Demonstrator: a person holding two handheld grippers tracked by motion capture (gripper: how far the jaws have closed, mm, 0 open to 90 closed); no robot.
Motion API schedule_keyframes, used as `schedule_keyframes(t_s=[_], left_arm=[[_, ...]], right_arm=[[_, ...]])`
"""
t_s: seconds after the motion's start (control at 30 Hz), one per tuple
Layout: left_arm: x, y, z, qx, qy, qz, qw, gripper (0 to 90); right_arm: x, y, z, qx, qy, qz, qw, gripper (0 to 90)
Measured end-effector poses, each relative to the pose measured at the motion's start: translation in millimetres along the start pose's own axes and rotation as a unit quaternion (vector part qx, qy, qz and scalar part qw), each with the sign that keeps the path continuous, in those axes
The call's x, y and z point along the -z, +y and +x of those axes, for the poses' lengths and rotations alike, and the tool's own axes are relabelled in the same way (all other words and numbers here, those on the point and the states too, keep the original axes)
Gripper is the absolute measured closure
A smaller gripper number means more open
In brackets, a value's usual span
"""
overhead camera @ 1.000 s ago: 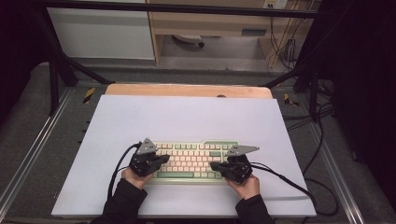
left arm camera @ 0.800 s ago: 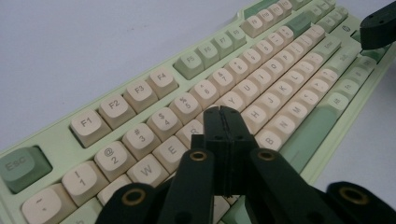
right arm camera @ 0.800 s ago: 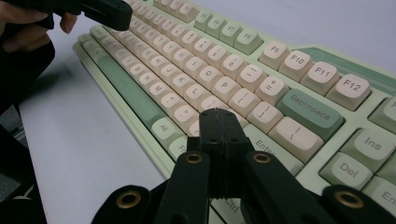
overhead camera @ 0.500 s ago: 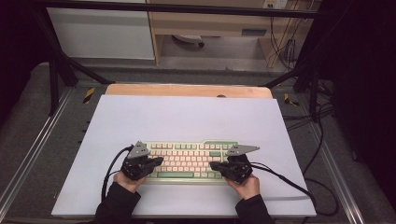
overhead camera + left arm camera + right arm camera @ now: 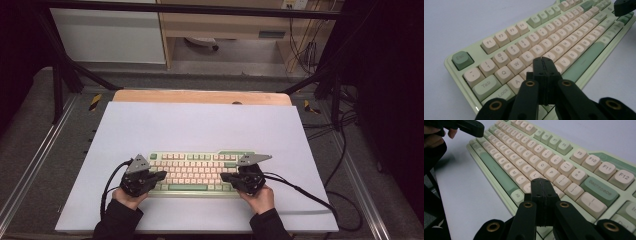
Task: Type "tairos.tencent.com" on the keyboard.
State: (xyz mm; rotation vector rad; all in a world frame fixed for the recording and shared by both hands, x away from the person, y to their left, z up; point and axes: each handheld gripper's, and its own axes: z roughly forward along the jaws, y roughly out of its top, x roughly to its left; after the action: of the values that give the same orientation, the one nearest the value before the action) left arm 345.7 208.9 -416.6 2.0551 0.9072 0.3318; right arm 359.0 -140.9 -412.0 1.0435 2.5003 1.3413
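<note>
A pale green keyboard (image 5: 197, 172) with cream and green keys lies near the front of the white table top. My left gripper (image 5: 161, 175) is at the keyboard's left end, jaws shut with nothing between them, tips over the left letter keys (image 5: 543, 62). My right gripper (image 5: 226, 176) is at the right end, also shut and empty; its tips (image 5: 541, 182) hover above the keys beside the right letter rows. In the left gripper view the keyboard (image 5: 529, 47) runs away to the upper right. The keyboard (image 5: 554, 167) crosses the right gripper view, with the other gripper's jaw at top left.
The white board (image 5: 200, 125) covers a wooden table whose far edge (image 5: 200, 96) shows behind it. Cables (image 5: 310, 192) trail from the right gripper across the board and off to the right. Metal frame rails (image 5: 35, 165) flank both sides.
My left gripper has slid left, from over the keyboard's left keys to its left end. The right gripper has stayed in place.
</note>
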Motion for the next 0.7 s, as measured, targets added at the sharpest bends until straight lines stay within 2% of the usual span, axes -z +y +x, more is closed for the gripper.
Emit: schedule_keyframes(t_s=[0.1, 0.2, 0.47, 0.7], left_arm=[[1.0, -2.4, 1.3, 0.002, 0.001, 0.001, 1.0, 90.0], [1.4, -3.7, 2.7, 0.005, -0.001, 0.0, 1.0, 90.0], [0.9, -4.9, 2.2, 0.002, -0.004, -0.001, 1.0, 90.0], [0.3, -6.0, 2.2, 0.003, -0.004, -0.001, 1.0, 90.0]], right_arm=[[-3.3, 5.1, 1.7, 0.005, -0.002, 0.002, 1.0, 90.0], [-8.1, 8.2, 1.7, -0.003, -0.001, 0.005, 1.0, 90.0], [-20.7, 3.4, 4.3, -0.003, 0.002, 0.008, 1.0, 90.0], [-31.0, 3.8, 11.7, 0.013, 0.001, 0.018, 0.9997, 90.0]])
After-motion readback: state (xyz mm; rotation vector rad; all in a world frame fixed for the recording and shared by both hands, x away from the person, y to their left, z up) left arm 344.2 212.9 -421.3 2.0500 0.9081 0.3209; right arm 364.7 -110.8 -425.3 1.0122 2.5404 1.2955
